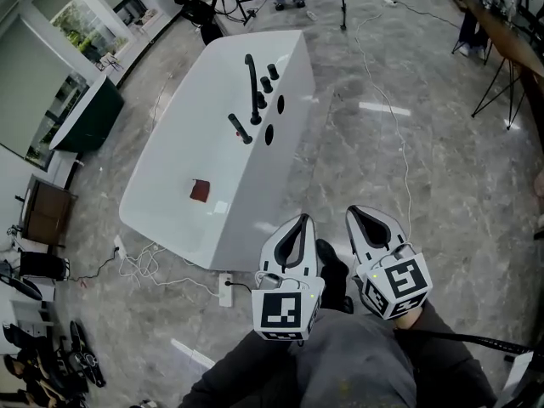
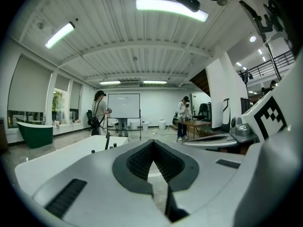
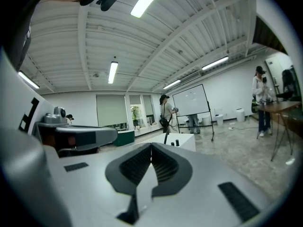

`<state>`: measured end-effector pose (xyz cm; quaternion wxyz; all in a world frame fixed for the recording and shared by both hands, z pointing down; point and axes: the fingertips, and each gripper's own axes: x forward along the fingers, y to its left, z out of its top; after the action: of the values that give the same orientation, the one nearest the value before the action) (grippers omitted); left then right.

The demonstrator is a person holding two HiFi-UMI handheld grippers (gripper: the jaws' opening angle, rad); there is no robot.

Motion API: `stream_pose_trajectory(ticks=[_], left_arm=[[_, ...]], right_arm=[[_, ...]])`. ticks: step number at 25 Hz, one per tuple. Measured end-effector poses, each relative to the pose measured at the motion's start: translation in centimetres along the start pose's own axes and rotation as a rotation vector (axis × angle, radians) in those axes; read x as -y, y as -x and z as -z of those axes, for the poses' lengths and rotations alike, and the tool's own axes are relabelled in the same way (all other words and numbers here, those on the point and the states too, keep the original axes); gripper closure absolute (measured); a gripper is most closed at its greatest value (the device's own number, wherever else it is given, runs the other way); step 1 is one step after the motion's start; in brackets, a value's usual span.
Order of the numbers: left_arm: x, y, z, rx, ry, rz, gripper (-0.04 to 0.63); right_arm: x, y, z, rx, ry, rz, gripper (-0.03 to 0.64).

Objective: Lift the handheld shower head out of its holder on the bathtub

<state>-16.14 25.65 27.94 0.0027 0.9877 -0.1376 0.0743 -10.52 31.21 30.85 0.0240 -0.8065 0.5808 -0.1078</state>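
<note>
A white bathtub (image 1: 183, 211) stands on the grey floor ahead of me. On its right rim are a tall black spout (image 1: 252, 83), black knobs, and the black handheld shower head (image 1: 240, 128) lying slantwise by its holder. My left gripper (image 1: 297, 224) and right gripper (image 1: 364, 217) hover side by side over my lap, well short of the tub's near end. Both are shut with nothing between the jaws. In the left gripper view the gripper (image 2: 152, 144) points past the tub (image 2: 71, 148). From the right gripper (image 3: 151, 146), the tub (image 3: 182, 141) and its spout (image 3: 166, 137) lie straight ahead, far off.
A small red-brown object (image 1: 200, 190) lies inside the tub. A power strip (image 1: 225, 289) and white cables lie by its near end. A dark green tub (image 1: 89, 113) stands at left. People and a whiteboard (image 2: 123, 106) are at the room's far end; a table (image 1: 501, 32) stands right.
</note>
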Motion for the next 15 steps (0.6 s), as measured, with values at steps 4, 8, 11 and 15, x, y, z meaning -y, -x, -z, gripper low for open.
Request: stream_pose_trajectory(ticks=[4,8,11,15], left_arm=[[-1.6,-4.5,0.3,0.009,0.017,0.002,0.592],[-3.3,-8.9,-1.2,0.026,0.024,-0.014,0.592],[-5.8,-12.0,-1.5,-0.001,0.038,-0.039,0.592],[-10.2,-15.7,0.4,-0.022,0.062,-0.078,0.592]], right_arm=[[2.2,-3.9,-0.1,-0.008,0.018,-0.013,0.612],[4.6,-8.0,-2.0,-0.011,0.020,-0.039,0.612],[6.0,-12.2,-2.6,-0.015,0.007,-0.062,0.612],[6.7,-18.5,-1.4,-0.052,0.004,-0.108,0.612]])
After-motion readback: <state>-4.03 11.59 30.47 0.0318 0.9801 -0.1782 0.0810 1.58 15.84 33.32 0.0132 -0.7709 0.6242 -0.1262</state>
